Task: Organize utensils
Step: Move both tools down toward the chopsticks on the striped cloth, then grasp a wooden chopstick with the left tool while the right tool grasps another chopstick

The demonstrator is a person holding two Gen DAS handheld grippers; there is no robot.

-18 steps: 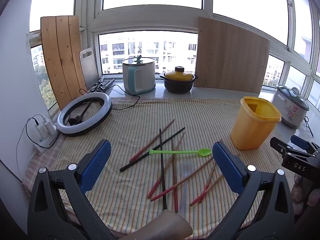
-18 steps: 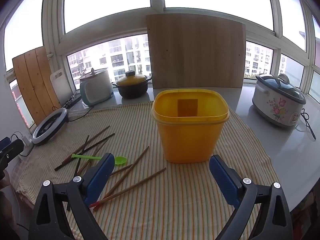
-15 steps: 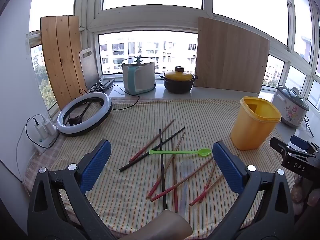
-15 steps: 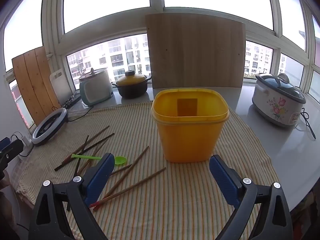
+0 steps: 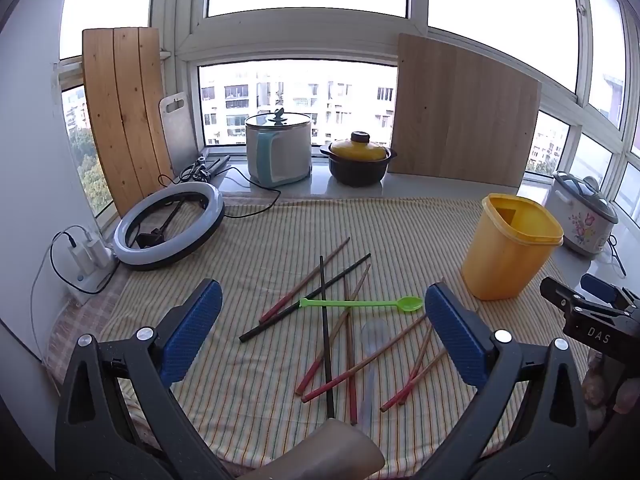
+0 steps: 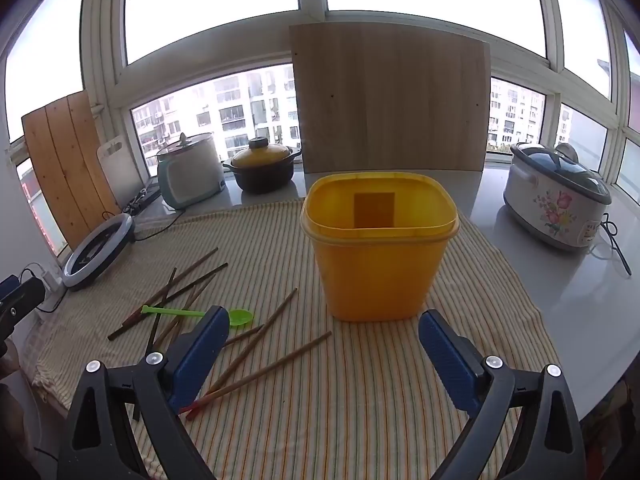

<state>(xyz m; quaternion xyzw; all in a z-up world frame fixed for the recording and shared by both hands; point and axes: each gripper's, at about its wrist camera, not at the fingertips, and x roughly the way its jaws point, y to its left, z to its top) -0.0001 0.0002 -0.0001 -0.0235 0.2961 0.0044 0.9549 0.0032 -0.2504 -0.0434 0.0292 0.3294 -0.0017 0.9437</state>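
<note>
Several brown and black chopsticks [image 5: 325, 322] lie crossed on the striped cloth, with a green spoon [image 5: 362, 303] across them and a clear spoon [image 5: 370, 364] beside them. My left gripper [image 5: 320, 326] is open and empty, above the near edge of the pile. An empty yellow container [image 6: 378, 246] stands upright on the cloth; it also shows in the left wrist view [image 5: 508, 246]. My right gripper [image 6: 322, 354] is open and empty, just in front of the container. The chopsticks [image 6: 256, 346] and green spoon [image 6: 200, 314] lie to its left.
A ring light [image 5: 170, 230] lies at the cloth's left. A kettle-like cooker [image 5: 280, 148] and yellow-lidded pot [image 5: 358, 158] stand on the sill. Wooden boards [image 5: 464, 116] lean on the windows. A floral rice cooker [image 6: 556, 196] sits right. The right gripper shows at the left view's right edge [image 5: 588, 316].
</note>
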